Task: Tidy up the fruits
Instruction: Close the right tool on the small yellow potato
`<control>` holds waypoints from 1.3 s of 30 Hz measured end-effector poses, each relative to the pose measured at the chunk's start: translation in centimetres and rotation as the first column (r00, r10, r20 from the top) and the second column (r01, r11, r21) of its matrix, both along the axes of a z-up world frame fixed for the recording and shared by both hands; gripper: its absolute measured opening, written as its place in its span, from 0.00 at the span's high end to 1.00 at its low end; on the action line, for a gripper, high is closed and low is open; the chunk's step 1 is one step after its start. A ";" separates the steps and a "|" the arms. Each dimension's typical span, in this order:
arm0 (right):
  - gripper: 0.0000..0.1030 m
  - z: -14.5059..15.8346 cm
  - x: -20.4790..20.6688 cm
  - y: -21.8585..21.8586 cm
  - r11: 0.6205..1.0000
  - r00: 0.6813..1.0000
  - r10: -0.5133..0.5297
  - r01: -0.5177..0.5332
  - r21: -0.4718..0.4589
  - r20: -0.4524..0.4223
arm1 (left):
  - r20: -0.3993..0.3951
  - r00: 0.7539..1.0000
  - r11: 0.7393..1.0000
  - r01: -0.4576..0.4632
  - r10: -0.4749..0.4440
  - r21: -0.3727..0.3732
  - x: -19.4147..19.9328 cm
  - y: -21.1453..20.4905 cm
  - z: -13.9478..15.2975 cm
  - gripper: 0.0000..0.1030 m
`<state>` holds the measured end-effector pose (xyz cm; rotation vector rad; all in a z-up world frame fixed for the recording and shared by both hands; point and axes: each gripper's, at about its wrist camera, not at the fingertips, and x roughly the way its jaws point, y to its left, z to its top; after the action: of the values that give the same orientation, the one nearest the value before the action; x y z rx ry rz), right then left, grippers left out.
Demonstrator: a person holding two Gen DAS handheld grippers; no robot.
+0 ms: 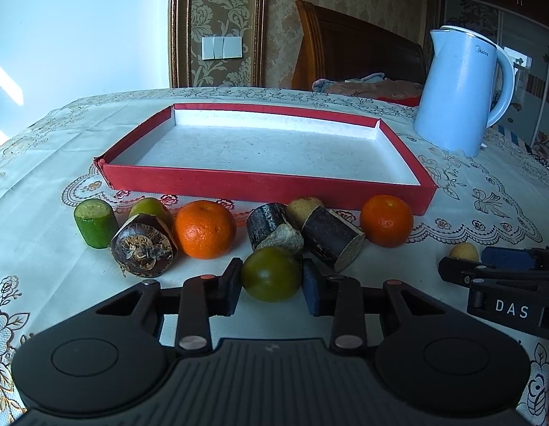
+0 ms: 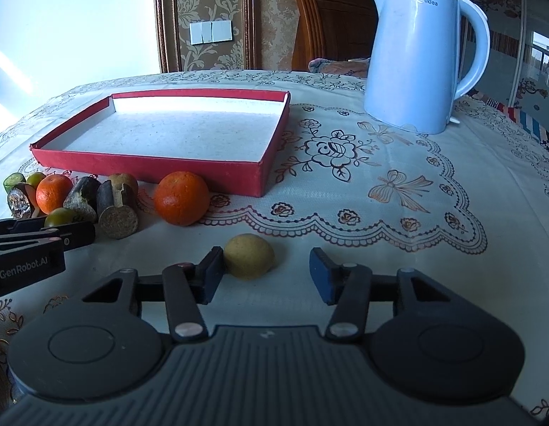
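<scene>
A round olive-green fruit (image 1: 270, 273) sits on the tablecloth, and the pads of my left gripper (image 1: 271, 275) press on both of its sides. A small yellow fruit (image 2: 248, 256) lies between the fingers of my right gripper (image 2: 266, 259). The left pad touches it, the right pad stands well clear, so this gripper is open. Behind them lies a row of two oranges (image 1: 205, 229) (image 1: 386, 220), dark cane pieces (image 1: 333, 238), a green cut piece (image 1: 95, 223) and a dark brown bulb (image 1: 143, 250). An empty red tray (image 1: 267, 183) lies beyond the row.
A pale blue kettle (image 2: 416, 56) stands at the back right of the table, to the right of the tray (image 2: 150, 170). An embroidered white cloth (image 2: 380, 195) covers the table. A wooden chair back (image 1: 345, 46) rises behind the far edge.
</scene>
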<state>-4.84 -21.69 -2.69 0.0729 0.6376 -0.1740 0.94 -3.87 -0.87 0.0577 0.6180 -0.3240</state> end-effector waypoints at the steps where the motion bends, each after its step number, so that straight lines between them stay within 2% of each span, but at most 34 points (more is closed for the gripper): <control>1: 0.53 0.0 0.0 0.0 1.000 1.000 -0.001 0.001 -0.003 0.000 | 0.001 1.000 1.000 -0.001 0.001 -0.001 0.0 0.0 0.0 0.67; 2: 0.58 0.0 0.0 0.0 1.000 1.000 0.001 -0.001 -0.001 0.002 | 0.001 1.000 1.000 -0.003 0.003 -0.003 0.0 0.1 0.0 0.67; 9: 0.66 0.1 0.0 0.5 1.000 1.000 0.003 -0.003 -0.023 0.001 | 0.022 1.000 1.000 -0.011 0.012 -0.021 -0.3 0.4 0.2 0.67; 24: 0.64 0.2 -0.2 0.6 0.999 1.000 -0.003 0.002 -0.039 -0.007 | 0.029 0.999 0.999 -0.012 0.014 -0.051 -0.5 0.9 0.3 0.67; 25: 0.65 0.1 -0.2 0.5 0.999 1.000 -0.003 0.003 -0.036 -0.005 | 0.029 0.999 0.999 -0.013 0.014 -0.050 -0.5 0.9 0.3 0.67; 26: 0.73 0.1 -0.3 0.5 0.999 1.000 -0.002 0.002 -0.032 -0.001 | 0.029 0.999 0.999 -0.012 0.014 -0.051 -0.5 0.9 0.3 0.67; 39: 0.73 1.0 -1.0 0.5 1.000 0.998 0.020 -0.020 0.003 0.062 | 0.063 0.998 1.000 -0.018 0.019 -0.020 -1.1 0.6 0.8 0.67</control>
<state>-5.85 -21.17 -1.69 0.0746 0.5769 -0.1505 -0.12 -3.27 -0.07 0.0431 0.5525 -0.3093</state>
